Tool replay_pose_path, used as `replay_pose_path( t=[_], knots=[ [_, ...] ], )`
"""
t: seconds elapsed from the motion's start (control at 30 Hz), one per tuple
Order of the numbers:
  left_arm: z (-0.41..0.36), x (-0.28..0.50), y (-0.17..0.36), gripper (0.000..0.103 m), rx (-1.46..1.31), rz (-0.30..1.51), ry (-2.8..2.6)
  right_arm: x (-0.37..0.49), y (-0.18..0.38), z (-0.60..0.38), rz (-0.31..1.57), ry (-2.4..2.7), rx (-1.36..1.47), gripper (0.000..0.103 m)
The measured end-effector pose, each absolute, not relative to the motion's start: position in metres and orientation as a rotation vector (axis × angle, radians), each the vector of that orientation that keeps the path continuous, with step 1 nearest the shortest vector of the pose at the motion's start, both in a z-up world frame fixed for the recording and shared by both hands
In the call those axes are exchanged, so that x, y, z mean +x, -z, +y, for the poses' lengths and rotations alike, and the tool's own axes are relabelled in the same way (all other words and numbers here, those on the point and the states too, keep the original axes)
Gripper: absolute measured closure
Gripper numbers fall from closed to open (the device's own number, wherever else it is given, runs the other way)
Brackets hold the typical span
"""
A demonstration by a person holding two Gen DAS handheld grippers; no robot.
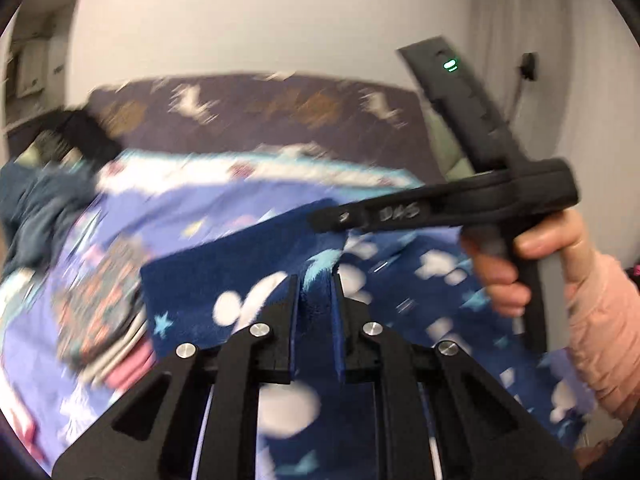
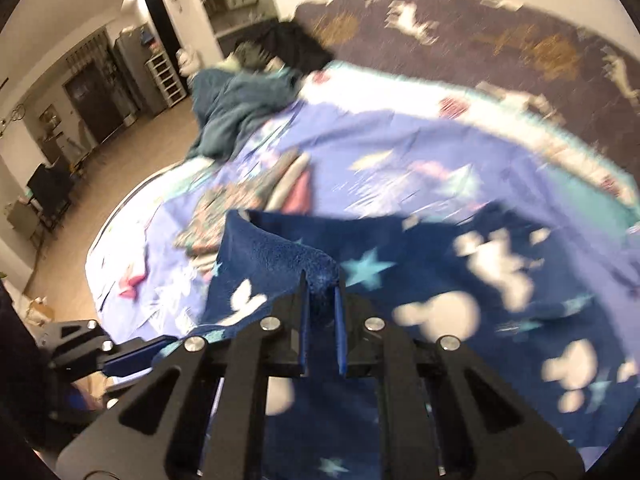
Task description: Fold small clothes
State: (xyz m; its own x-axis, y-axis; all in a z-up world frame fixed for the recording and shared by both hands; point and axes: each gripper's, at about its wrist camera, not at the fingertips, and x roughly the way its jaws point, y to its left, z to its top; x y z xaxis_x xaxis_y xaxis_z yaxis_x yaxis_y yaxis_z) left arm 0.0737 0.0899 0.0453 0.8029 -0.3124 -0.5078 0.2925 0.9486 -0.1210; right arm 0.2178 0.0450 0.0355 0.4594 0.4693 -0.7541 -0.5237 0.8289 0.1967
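Observation:
A dark blue fleece garment (image 1: 240, 272) printed with white shapes and pale blue stars hangs lifted over the bed. My left gripper (image 1: 316, 280) is shut on a fold of its edge. In the right wrist view the same blue garment (image 2: 460, 280) spreads to the right, and my right gripper (image 2: 322, 286) is shut on a bunched corner of it. The right gripper also shows from the side in the left wrist view, its fingers (image 1: 340, 218) pinching the cloth's upper edge, held by a hand (image 1: 532, 264) in a pink sleeve.
A lilac patterned bedsheet (image 2: 380, 148) covers the bed. A stack of folded clothes (image 2: 240, 200) lies on it to the left, and a teal garment (image 2: 232, 108) is heaped near the far corner. A dark patterned headboard (image 2: 480, 48) runs behind. Floor and furniture lie to the left.

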Motion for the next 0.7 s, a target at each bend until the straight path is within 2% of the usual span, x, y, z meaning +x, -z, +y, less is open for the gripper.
replay_pose_path(
  t=[0.2, 0.37, 0.4, 0.43, 0.5, 0.53, 0.57, 0.6, 0.63, 0.7],
  knots=[
    [-0.015, 0.101, -0.059, 0.089, 0.060, 0.533, 0.509, 0.227, -0.061, -0.054, 0.855, -0.441, -0.068, 0.092],
    [-0.089, 0.123, -0.034, 0.089, 0.091, 0.589, 0.610, 0.236, -0.041, -0.133, 0.883, -0.323, -0.017, 0.092],
    [-0.096, 0.126, -0.027, 0.084, 0.095, 0.604, 0.612, 0.240, -0.031, -0.151, 0.895, -0.290, -0.005, 0.092],
    [-0.104, 0.128, -0.023, 0.069, 0.102, 0.623, 0.607, 0.241, -0.021, -0.162, 0.908, -0.270, 0.005, 0.092],
    [-0.104, 0.126, -0.009, 0.052, 0.125, 0.635, 0.558, 0.250, 0.004, -0.183, 0.951, -0.244, 0.052, 0.088],
    [-0.101, 0.124, -0.005, 0.047, 0.137, 0.631, 0.539, 0.253, 0.023, -0.196, 0.967, -0.216, 0.075, 0.082],
    [-0.092, 0.122, 0.001, 0.043, 0.158, 0.633, 0.500, 0.254, 0.035, -0.204, 0.972, -0.182, 0.081, 0.069],
    [-0.084, 0.120, 0.007, 0.042, 0.172, 0.639, 0.461, 0.253, 0.042, -0.209, 0.978, -0.162, 0.087, 0.061],
    [-0.065, 0.119, 0.015, 0.040, 0.186, 0.653, 0.391, 0.250, 0.054, -0.219, 0.987, -0.146, 0.118, 0.057],
    [-0.026, 0.123, 0.027, 0.040, 0.196, 0.677, 0.287, 0.241, 0.068, -0.231, 1.006, -0.158, 0.178, 0.057]
  ],
)
